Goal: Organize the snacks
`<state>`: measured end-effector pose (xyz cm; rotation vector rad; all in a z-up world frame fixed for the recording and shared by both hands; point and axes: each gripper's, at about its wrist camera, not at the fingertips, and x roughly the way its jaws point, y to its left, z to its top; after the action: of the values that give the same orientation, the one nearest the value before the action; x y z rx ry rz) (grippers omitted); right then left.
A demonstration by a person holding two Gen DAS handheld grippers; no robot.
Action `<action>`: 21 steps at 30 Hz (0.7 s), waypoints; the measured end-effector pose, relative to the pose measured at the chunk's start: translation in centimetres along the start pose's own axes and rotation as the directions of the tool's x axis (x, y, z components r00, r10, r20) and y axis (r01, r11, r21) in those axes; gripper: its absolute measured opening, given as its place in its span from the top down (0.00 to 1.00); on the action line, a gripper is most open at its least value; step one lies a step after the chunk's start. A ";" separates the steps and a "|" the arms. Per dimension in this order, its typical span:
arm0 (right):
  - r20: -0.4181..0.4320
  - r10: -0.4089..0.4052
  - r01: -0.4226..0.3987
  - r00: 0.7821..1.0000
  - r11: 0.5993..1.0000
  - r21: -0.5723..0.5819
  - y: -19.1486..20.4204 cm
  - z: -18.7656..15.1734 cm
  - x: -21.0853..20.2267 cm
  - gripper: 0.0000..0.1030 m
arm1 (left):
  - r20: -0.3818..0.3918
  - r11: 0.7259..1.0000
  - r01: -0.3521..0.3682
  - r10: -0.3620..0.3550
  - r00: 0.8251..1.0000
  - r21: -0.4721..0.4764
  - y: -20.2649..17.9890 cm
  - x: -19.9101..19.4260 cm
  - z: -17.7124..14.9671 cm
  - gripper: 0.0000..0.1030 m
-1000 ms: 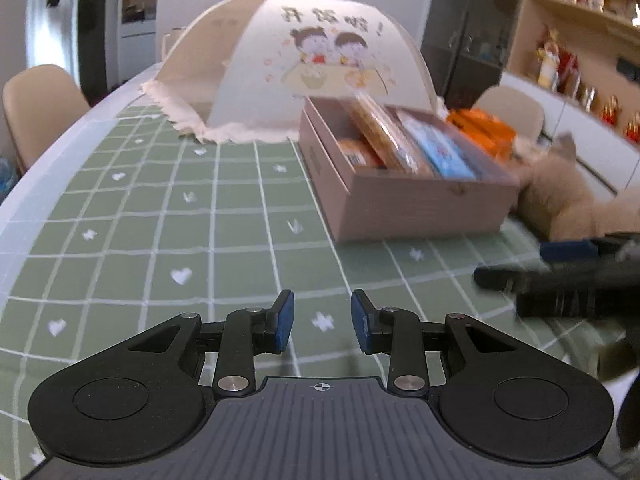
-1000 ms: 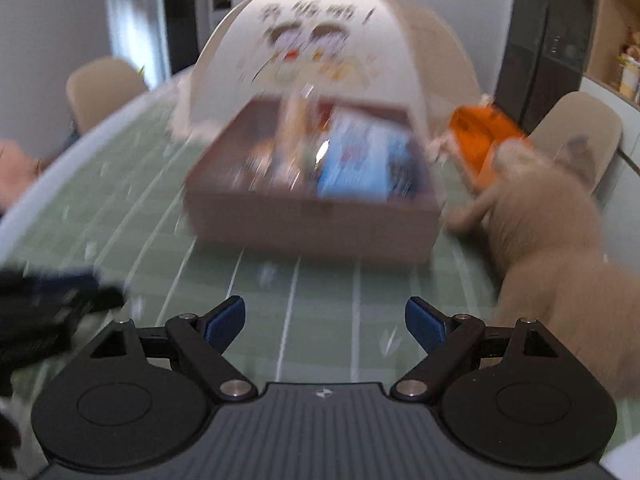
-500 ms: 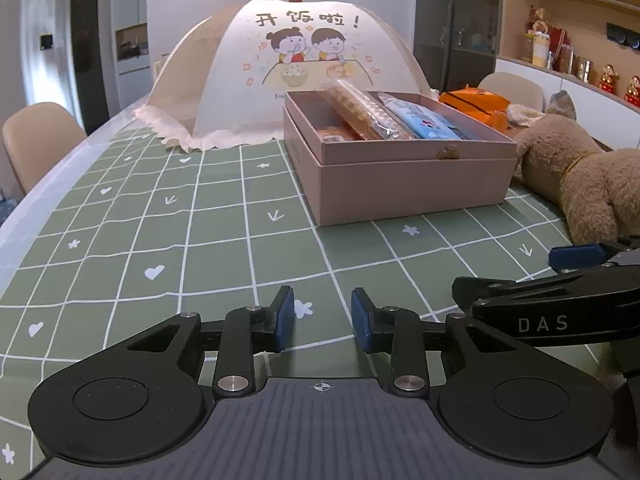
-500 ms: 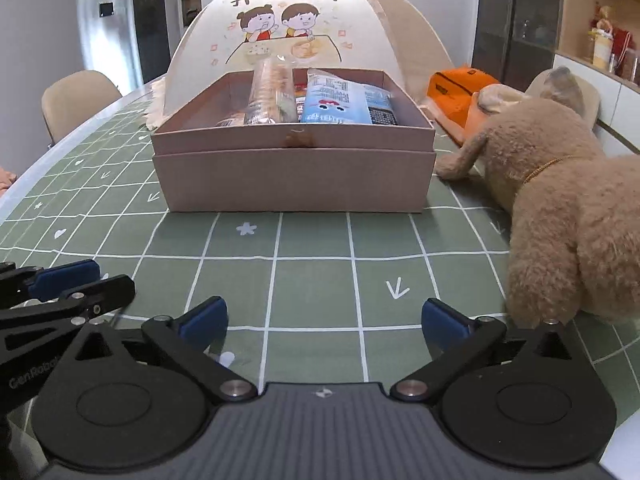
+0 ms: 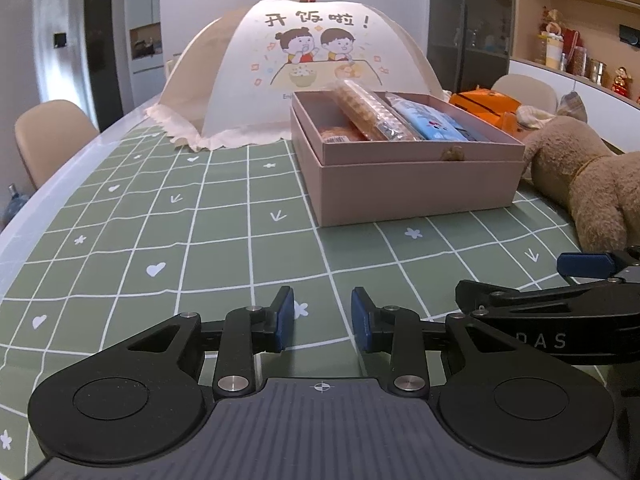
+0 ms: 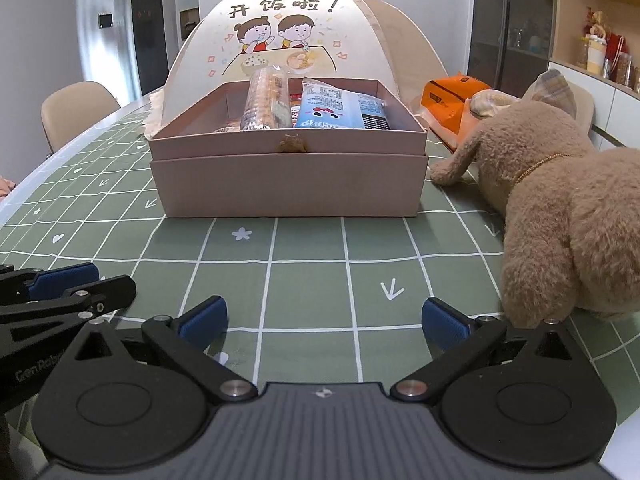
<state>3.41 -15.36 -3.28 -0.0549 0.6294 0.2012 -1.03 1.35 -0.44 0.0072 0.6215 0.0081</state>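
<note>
A pink open box (image 5: 416,184) (image 6: 288,180) stands on the green checked tablecloth. It holds a clear sleeve of biscuits (image 5: 372,114) (image 6: 266,102), a blue snack packet (image 5: 434,122) (image 6: 336,110) and an orange packet (image 5: 340,134). My left gripper (image 5: 322,318) is low over the cloth in front of the box, jaws a narrow gap apart, empty. My right gripper (image 6: 323,322) is wide open and empty, also in front of the box. Each gripper shows at the edge of the other's view.
A domed mesh food cover (image 5: 308,76) (image 6: 288,36) stands behind the box. A brown plush dog (image 5: 588,176) (image 6: 560,208) lies to the right of it, with an orange bag (image 6: 452,98) behind. Chairs stand around the table; the table's left edge (image 5: 60,176) is near.
Both grippers have drawn back and sunk low over the cloth, then settled; the views went from blurred to steady. The right gripper's jaws widened a little. The box stayed put.
</note>
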 end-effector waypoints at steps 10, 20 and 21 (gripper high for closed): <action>0.000 -0.001 0.001 1.000 1.000 0.000 0.0 0.0 0.0 0.00 | 0.001 1.000 0.006 -0.006 1.000 -0.008 0.1 0.0 0.0 0.65; 0.000 0.000 0.000 1.000 1.000 0.000 0.0 0.0 0.0 0.00 | 0.002 1.000 0.005 -0.005 1.000 -0.005 0.0 -0.1 -0.1 0.66; 0.000 0.000 0.000 1.000 1.000 0.000 0.0 0.0 0.0 0.00 | 0.002 1.000 0.004 -0.004 1.000 -0.003 0.0 -0.1 -0.1 0.66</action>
<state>3.39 -15.35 -3.30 -0.0551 0.6292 0.2008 -1.14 1.33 -0.44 0.0030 0.6192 0.0056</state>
